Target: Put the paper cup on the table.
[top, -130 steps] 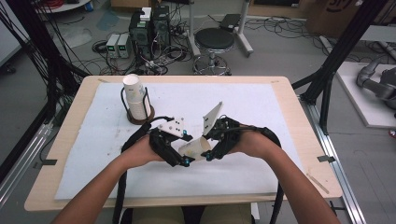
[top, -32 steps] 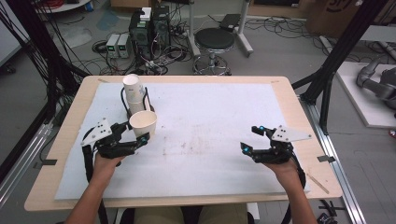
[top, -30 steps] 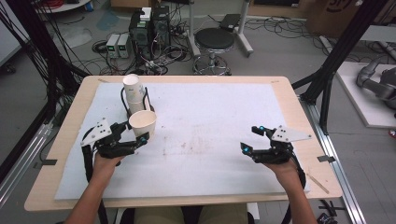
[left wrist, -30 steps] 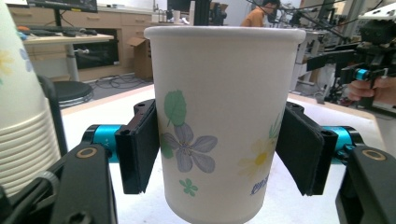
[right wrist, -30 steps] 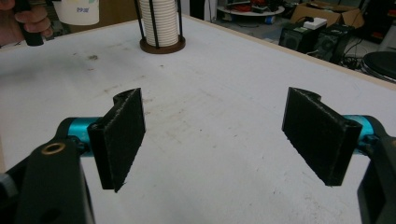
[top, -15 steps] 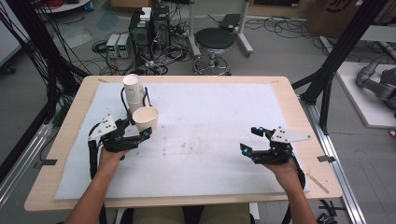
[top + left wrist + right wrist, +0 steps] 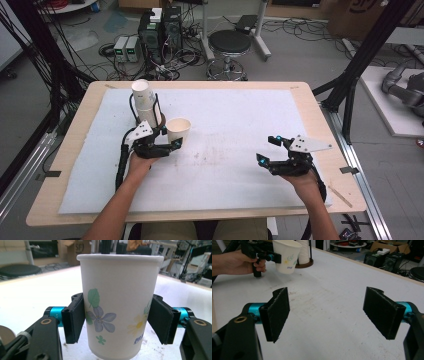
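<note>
Beyond your wooden surface (image 7: 320, 107) with its white mat (image 7: 240, 115), you face a grey floor (image 7: 300, 55) strewn with cables (image 7: 195, 52). A black round stool (image 7: 229, 42) stands there beside two dark computer towers (image 7: 160, 30). Black frame posts (image 7: 367, 45) rise at your right, and a cardboard box (image 7: 357, 12) sits far behind.

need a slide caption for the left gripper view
Left tongs clamp a flowered paper cup, upright, above the white table cover.
</note>
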`<state>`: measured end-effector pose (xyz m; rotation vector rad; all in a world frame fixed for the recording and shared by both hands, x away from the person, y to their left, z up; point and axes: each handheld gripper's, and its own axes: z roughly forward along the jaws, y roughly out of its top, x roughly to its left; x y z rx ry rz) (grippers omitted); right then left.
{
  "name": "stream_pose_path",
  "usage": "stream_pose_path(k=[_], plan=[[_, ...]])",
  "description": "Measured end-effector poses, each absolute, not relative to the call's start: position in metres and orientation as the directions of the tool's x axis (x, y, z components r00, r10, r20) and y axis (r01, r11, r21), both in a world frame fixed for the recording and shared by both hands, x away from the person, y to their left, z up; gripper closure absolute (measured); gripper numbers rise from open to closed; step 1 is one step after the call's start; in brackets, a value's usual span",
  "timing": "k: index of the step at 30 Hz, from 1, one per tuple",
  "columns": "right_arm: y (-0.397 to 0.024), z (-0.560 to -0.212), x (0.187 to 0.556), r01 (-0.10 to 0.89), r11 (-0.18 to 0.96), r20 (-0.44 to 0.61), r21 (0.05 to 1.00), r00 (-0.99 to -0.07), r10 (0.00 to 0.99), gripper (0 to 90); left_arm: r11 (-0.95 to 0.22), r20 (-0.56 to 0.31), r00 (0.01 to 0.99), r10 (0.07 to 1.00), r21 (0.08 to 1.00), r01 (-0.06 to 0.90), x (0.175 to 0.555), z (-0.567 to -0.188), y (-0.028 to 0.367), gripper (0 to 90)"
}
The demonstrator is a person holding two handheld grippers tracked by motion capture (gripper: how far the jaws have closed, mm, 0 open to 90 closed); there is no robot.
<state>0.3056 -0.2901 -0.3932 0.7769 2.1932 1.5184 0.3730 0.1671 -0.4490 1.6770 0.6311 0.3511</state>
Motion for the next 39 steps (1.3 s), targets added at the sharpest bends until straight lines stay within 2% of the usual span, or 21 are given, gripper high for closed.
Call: stream_pose_path(k=[12,21,25,29,30,31,39], plan=[[-0.290,-0.393,0.305,0.235,0.274,0.015,0.933,-0.785,0.620,21.9,-0.278,-0.059,0.781,0.622,0.916,0.290,0.376,-0.451,0.153,35.3],[-0.292,-0.393,0.304,0.233,0.276,0.012,0.933,-0.783,0.622,21.9,-0.320,-0.054,0.775,0.630,0.891,0.322,0.367,-0.449,0.163,35.8],[-0.292,-0.392,0.303,0.236,0.278,0.013,0.931,-0.783,0.622,21.9,-0.319,-0.066,0.770,0.634,0.885,0.339,0.365,-0.449,0.165,34.9],[-0.292,-0.392,0.303,0.236,0.277,0.014,0.931,-0.783,0.621,21.9,-0.289,-0.110,0.765,0.635,0.884,0.367,0.365,-0.449,0.167,29.6],[-0.292,-0.393,0.303,0.238,0.279,0.013,0.931,-0.782,0.623,21.8,-0.264,-0.127,0.757,0.640,0.890,0.372,0.363,-0.445,0.168,20.3],[-0.292,-0.393,0.303,0.238,0.279,0.013,0.931,-0.782,0.623,21.8,-0.264,-0.127,0.757,0.640,0.890,0.372,0.363,-0.445,0.168,17.8],[-0.294,-0.394,0.304,0.249,0.284,0.017,0.926,-0.778,0.629,21.8,-0.210,-0.115,0.753,0.648,0.923,0.321,0.347,-0.427,0.189,17.0]])
